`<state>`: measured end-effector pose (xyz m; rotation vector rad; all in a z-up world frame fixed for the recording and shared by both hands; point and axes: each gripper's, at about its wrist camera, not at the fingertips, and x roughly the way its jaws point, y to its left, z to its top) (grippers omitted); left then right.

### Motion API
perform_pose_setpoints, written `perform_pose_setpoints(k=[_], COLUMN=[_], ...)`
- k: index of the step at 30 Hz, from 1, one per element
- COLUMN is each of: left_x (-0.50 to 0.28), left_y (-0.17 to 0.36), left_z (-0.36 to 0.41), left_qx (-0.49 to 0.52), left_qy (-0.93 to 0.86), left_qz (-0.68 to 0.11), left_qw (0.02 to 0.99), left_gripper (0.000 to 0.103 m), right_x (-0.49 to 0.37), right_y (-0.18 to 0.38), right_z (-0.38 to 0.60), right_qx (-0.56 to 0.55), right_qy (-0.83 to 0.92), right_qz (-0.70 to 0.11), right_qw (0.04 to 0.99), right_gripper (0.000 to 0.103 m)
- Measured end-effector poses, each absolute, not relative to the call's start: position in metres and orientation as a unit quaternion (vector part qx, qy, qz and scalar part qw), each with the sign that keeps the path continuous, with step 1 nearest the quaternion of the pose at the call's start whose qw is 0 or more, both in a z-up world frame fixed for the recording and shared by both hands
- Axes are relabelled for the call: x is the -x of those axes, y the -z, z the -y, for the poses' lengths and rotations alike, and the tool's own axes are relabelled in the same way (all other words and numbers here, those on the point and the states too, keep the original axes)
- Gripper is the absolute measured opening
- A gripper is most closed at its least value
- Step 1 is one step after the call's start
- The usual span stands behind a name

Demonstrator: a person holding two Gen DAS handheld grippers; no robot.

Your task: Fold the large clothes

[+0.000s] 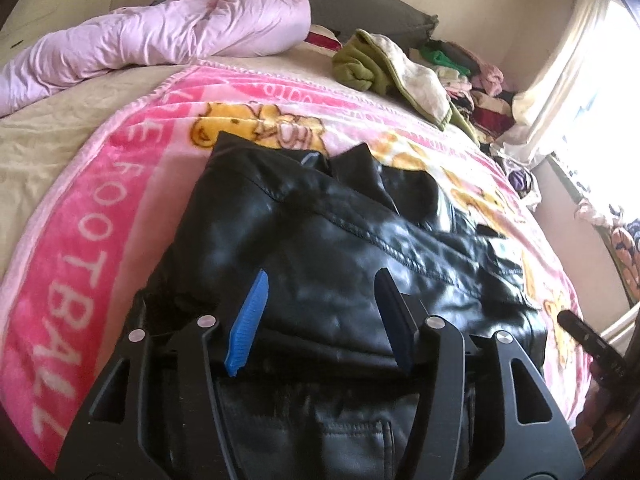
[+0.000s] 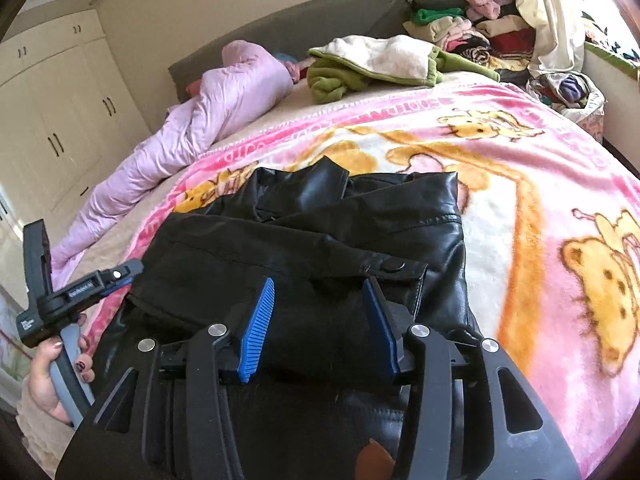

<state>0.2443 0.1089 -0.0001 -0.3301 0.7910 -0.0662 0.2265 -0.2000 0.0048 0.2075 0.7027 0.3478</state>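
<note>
A black leather jacket (image 1: 320,216) lies partly folded on a pink cartoon blanket (image 1: 80,208) on the bed. It also shows in the right wrist view (image 2: 340,232). My left gripper (image 1: 320,280) is open, its blue pads wide apart just above the jacket's near part. My right gripper (image 2: 320,288) is open too, hovering over the jacket's near edge by a snap tab (image 2: 394,267). Neither holds anything. The left gripper's body (image 2: 60,292) and the hand holding it show at the left of the right wrist view.
A lilac quilted coat (image 2: 224,96) lies across the far left of the bed. A green and cream fleece (image 2: 372,64) sits near the headboard. A pile of folded clothes (image 2: 468,28) stands at the far right corner by a bright window. Cream wardrobes (image 2: 60,112) line the left wall.
</note>
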Motion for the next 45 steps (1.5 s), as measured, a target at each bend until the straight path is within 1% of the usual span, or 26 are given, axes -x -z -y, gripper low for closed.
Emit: perform_pose_setpoints(k=[3,5,6,7,8,15,21,26,32,36,41,43,45], left_x=[-0.241,-0.239,-0.238,-0.239,-0.239,-0.244,-0.244,-0.243,-0.242,-0.242,-0.242,-0.241,-0.241], left_y=[0.006,0.012,0.015,0.018,0.021,0.044,0.047,0.045,0.044,0.044,0.042,0.041,0.040], left_z=[-0.101,-0.092,-0.089,-0.086,-0.080,-0.067,-0.065,-0.065,-0.064,-0.064,-0.065,-0.065,-0.065], left_qx=[0.148,0.139,0.136,0.132,0.123,0.080,0.074,0.077,0.079,0.079,0.081,0.080,0.081], left_qy=[0.041,0.050,0.054,0.058,0.060,0.049,0.048,0.051,0.051,0.052,0.054,0.054,0.055], left_qz=[-0.398,-0.409,-0.413,-0.418,-0.425,-0.461,-0.461,-0.458,-0.456,-0.456,-0.453,-0.453,-0.452], left_qw=[0.905,0.901,0.899,0.897,0.895,0.883,0.883,0.884,0.885,0.885,0.886,0.886,0.887], left_gripper=[0.047,0.043,0.032,0.025,0.024,0.023,0.023,0.024,0.024,0.024,0.025,0.025,0.027], right_x=[-0.219,-0.214,-0.214,-0.213,-0.213,-0.218,-0.226,-0.241,-0.246,-0.245,-0.234,-0.231,-0.229], right_y=[-0.007,-0.006,-0.005,-0.004,-0.003,0.011,0.026,0.054,0.066,0.060,0.047,0.043,0.041], right_z=[0.190,0.180,0.176,0.171,0.165,0.147,0.143,0.140,0.140,0.145,0.153,0.155,0.157], right_qx=[-0.086,-0.066,-0.059,-0.052,-0.045,-0.025,-0.012,0.029,0.024,-0.001,-0.030,-0.036,-0.047], right_qy=[-0.185,-0.193,-0.196,-0.200,-0.203,-0.207,-0.197,-0.133,-0.124,-0.135,-0.149,-0.153,-0.160], right_qz=[-0.339,-0.339,-0.339,-0.338,-0.340,-0.358,-0.377,-0.423,-0.429,-0.423,-0.401,-0.397,-0.396], right_qw=[0.919,0.918,0.918,0.918,0.917,0.910,0.905,0.896,0.895,0.896,0.903,0.904,0.903], right_gripper=[0.045,0.045,0.045,0.045,0.045,0.045,0.045,0.043,0.043,0.045,0.052,0.061,0.065])
